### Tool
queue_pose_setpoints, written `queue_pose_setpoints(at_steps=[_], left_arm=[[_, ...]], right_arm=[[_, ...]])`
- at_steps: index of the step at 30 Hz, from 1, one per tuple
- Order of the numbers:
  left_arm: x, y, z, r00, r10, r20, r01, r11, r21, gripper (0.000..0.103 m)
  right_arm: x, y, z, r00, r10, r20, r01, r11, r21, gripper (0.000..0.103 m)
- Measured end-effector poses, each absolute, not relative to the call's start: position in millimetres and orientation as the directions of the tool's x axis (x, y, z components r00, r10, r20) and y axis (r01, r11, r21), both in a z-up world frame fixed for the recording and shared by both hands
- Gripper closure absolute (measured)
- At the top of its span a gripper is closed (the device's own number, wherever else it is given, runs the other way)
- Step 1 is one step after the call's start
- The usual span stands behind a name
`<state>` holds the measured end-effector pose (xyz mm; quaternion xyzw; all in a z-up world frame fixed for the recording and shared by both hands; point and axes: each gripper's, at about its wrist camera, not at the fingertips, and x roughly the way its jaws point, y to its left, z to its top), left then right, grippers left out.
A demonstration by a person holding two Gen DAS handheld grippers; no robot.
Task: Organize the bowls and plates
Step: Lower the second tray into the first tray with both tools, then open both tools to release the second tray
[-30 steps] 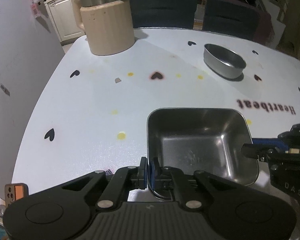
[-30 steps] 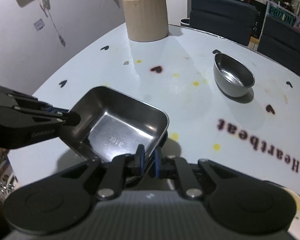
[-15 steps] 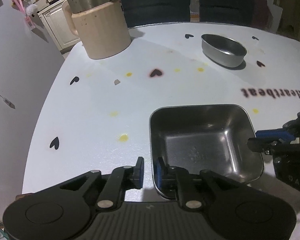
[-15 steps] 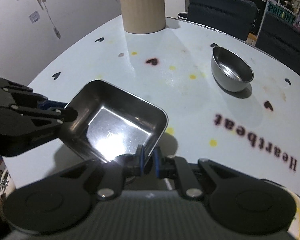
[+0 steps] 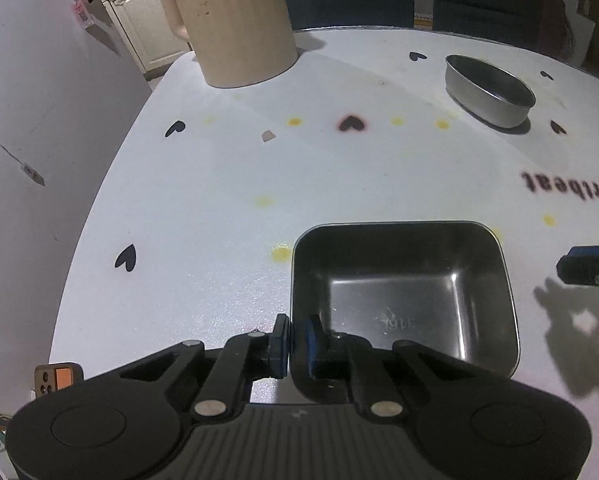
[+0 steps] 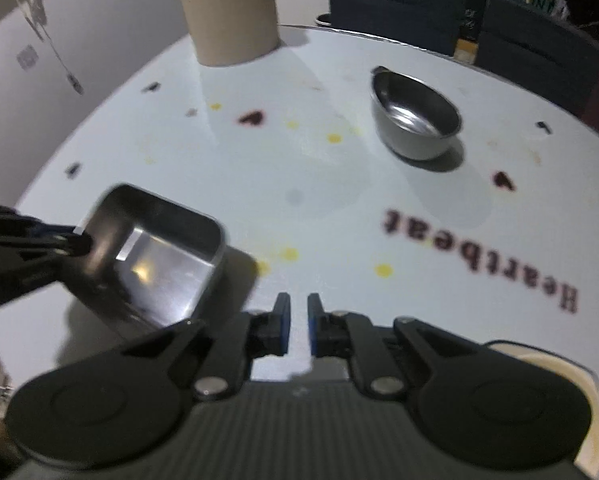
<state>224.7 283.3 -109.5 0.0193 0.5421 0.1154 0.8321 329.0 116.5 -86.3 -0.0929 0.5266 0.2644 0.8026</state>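
Note:
A square steel dish (image 5: 403, 288) sits low over the white table. My left gripper (image 5: 297, 340) is shut on the dish's near left rim, one finger inside and one outside. In the right wrist view the dish (image 6: 155, 256) is at the left, held by the left gripper (image 6: 65, 240). My right gripper (image 6: 297, 326) is off the dish, to its right, slightly open and empty. Its tip shows at the right edge of the left wrist view (image 5: 587, 268). A round steel bowl (image 5: 489, 94) stands at the far right of the table, also seen in the right wrist view (image 6: 417, 122).
A large beige jug (image 5: 231, 28) stands at the far left of the table (image 5: 219, 184). Dark chairs (image 6: 399, 0) line the far side. A wall (image 5: 39, 100) is close on the left. A pale rim (image 6: 539, 360) shows at the near right.
My right gripper let go of the dish's rim and drew back to the right. My left gripper reopened briefly, then closed on the rim again. The dish stays held by the left alone.

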Motion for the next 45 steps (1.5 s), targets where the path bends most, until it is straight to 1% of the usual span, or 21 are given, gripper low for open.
queue_pose_setpoints(at_steps=[8, 11, 14, 18, 22, 23, 25, 26, 28, 29, 31, 32, 34, 35, 36, 37, 39, 40, 42, 44, 45], left_arm=[[224, 289, -114, 0.387, 0.179, -0.904, -0.190, 0.975, 0.112, 0.092], [226, 293, -115, 0.387, 0.161, -0.908, -0.202, 0.976, 0.087, 0.093], [226, 295, -115, 0.399, 0.111, -0.910, -0.207, 0.978, 0.028, 0.093], [229, 286, -115, 0.400, 0.111, -0.910, -0.176, 0.984, 0.043, 0.093], [229, 286, -115, 0.398, 0.108, -0.911, -0.174, 0.984, 0.041, 0.089], [229, 286, -115, 0.399, 0.104, -0.911, -0.172, 0.984, 0.037, 0.087], [228, 285, -112, 0.405, 0.097, -0.909, -0.166, 0.986, 0.031, 0.072], [228, 284, -110, 0.409, 0.093, -0.908, -0.162, 0.986, 0.028, 0.069], [227, 283, -106, 0.417, 0.085, -0.905, -0.158, 0.987, 0.019, 0.054], [227, 282, -104, 0.421, 0.080, -0.903, -0.155, 0.988, 0.015, 0.050], [225, 280, -99, 0.430, 0.081, -0.899, -0.154, 0.988, 0.016, 0.033], [224, 279, -97, 0.435, 0.089, -0.896, -0.153, 0.988, 0.024, 0.028], [222, 278, -91, 0.448, 0.100, -0.888, -0.153, 0.988, 0.034, 0.012], [222, 278, -88, 0.455, 0.103, -0.885, -0.154, 0.987, 0.036, 0.009], [221, 278, -85, 0.463, 0.108, -0.880, -0.156, 0.987, 0.039, 0.003], [220, 277, -82, 0.475, 0.111, -0.873, -0.158, 0.987, 0.039, 0.000], [220, 278, -77, 0.489, 0.103, -0.866, -0.160, 0.987, 0.027, 0.000], [220, 279, -75, 0.492, 0.103, -0.864, -0.166, 0.986, 0.023, 0.000], [221, 280, -71, 0.504, 0.109, -0.856, -0.182, 0.983, 0.018, 0.000], [224, 281, -68, 0.509, 0.103, -0.854, -0.188, 0.982, 0.006, 0.000], [225, 281, -66, 0.518, 0.098, -0.850, -0.189, 0.982, -0.002, 0.000]], right_arm=[[320, 124, -77, 0.255, 0.439, -0.862, -0.550, 0.799, 0.244, 0.091], [319, 126, -76, 0.250, 0.446, -0.859, -0.556, 0.792, 0.250, 0.091], [319, 127, -76, 0.248, 0.450, -0.858, -0.558, 0.790, 0.254, 0.091], [320, 126, -76, 0.243, 0.454, -0.857, -0.553, 0.791, 0.262, 0.091], [321, 124, -78, 0.235, 0.460, -0.856, -0.546, 0.791, 0.275, 0.091], [321, 124, -79, 0.235, 0.461, -0.856, -0.546, 0.791, 0.276, 0.091], [321, 123, -79, 0.234, 0.462, -0.855, -0.545, 0.791, 0.278, 0.091], [321, 123, -79, 0.233, 0.465, -0.854, -0.543, 0.791, 0.282, 0.091], [321, 123, -79, 0.228, 0.472, -0.851, -0.538, 0.790, 0.294, 0.090], [321, 122, -79, 0.226, 0.476, -0.850, -0.537, 0.789, 0.299, 0.087], [321, 122, -78, 0.229, 0.475, -0.850, -0.536, 0.790, 0.298, 0.081], [321, 121, -77, 0.230, 0.477, -0.848, -0.535, 0.790, 0.299, 0.077], [321, 120, -76, 0.227, 0.485, -0.845, -0.533, 0.788, 0.309, 0.065], [321, 119, -75, 0.226, 0.492, -0.841, -0.532, 0.785, 0.317, 0.056], [321, 117, -74, 0.231, 0.495, -0.837, -0.531, 0.786, 0.318, 0.050], [321, 115, -71, 0.243, 0.494, -0.835, -0.530, 0.789, 0.312, 0.047], [322, 111, -67, 0.268, 0.493, -0.828, -0.527, 0.794, 0.303, 0.031], [322, 107, -65, 0.281, 0.497, -0.821, -0.525, 0.796, 0.302, 0.026], [323, 99, -58, 0.315, 0.503, -0.805, -0.524, 0.799, 0.294, 0.006], [324, 89, -51, 0.354, 0.508, -0.785, -0.528, 0.801, 0.280, 0.000], [326, 84, -48, 0.371, 0.512, -0.775, -0.527, 0.803, 0.278, 0.000]])
